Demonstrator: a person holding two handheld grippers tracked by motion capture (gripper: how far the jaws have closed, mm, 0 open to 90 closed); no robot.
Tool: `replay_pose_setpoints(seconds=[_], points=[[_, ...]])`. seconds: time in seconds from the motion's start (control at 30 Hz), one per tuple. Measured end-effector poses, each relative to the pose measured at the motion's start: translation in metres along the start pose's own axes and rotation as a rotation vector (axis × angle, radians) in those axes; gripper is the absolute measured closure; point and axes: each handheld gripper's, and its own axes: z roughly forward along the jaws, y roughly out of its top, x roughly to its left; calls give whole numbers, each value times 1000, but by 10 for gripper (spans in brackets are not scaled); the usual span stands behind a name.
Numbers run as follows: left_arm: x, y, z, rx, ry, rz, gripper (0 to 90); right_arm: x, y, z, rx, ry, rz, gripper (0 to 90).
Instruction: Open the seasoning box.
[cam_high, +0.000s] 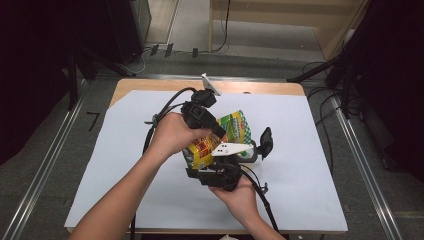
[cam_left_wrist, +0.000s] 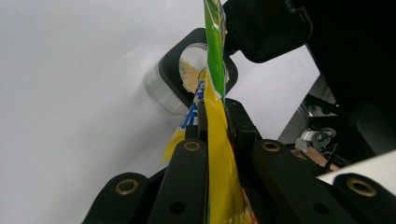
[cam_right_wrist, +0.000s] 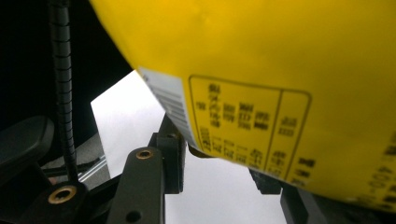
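A yellow and green snack bag (cam_high: 234, 126) is held tilted above the white sheet (cam_high: 305, 125) by both grippers. My left gripper (cam_high: 216, 131) is shut on the bag's (cam_left_wrist: 215, 56) upper edge; in the left gripper view (cam_left_wrist: 215, 111) its jaws pinch the thin foil. The bag's open end points down at a clear jar (cam_left_wrist: 161, 91) with pale crumbs inside and a black flip lid (cam_left_wrist: 266, 28) standing open. In the high view the jar (cam_high: 256, 151) stands just right of the bag. My right gripper (cam_high: 201, 167) grips the bag's lower end (cam_right_wrist: 261, 56), its jaws (cam_right_wrist: 217, 170) on either side.
The white sheet covers most of a wooden table (cam_high: 260, 88). Cables (cam_high: 162, 112) trail from both grippers across the sheet. A grey floor, metal rails (cam_high: 360, 160) and dark stands surround the table.
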Motion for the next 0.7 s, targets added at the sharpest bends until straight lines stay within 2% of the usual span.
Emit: replay_pose_setpoints(seconds=[0.1, 0.2, 0.3, 0.43, 0.57, 0.7], points=[[-1, 2, 0, 7, -1, -3, 878, 0, 1, 0, -6, 10, 4, 642], [-7, 5, -1, 19, 34, 9, 880, -1, 2, 0, -14, 24, 12, 639], [-10, 7, 0, 35, 51, 17, 881, -1, 2, 1, -13, 24, 13, 626], [-14, 8, 0, 41, 63, 25, 881, 2, 2, 2, -2, 1, -4, 621], [-13, 8, -2, 27, 66, 33, 882, 3, 4, 3, 2, -21, -26, 623], [-11, 9, -3, 11, 68, 23, 884, 4, 6, 4, 7, -42, -47, 594]])
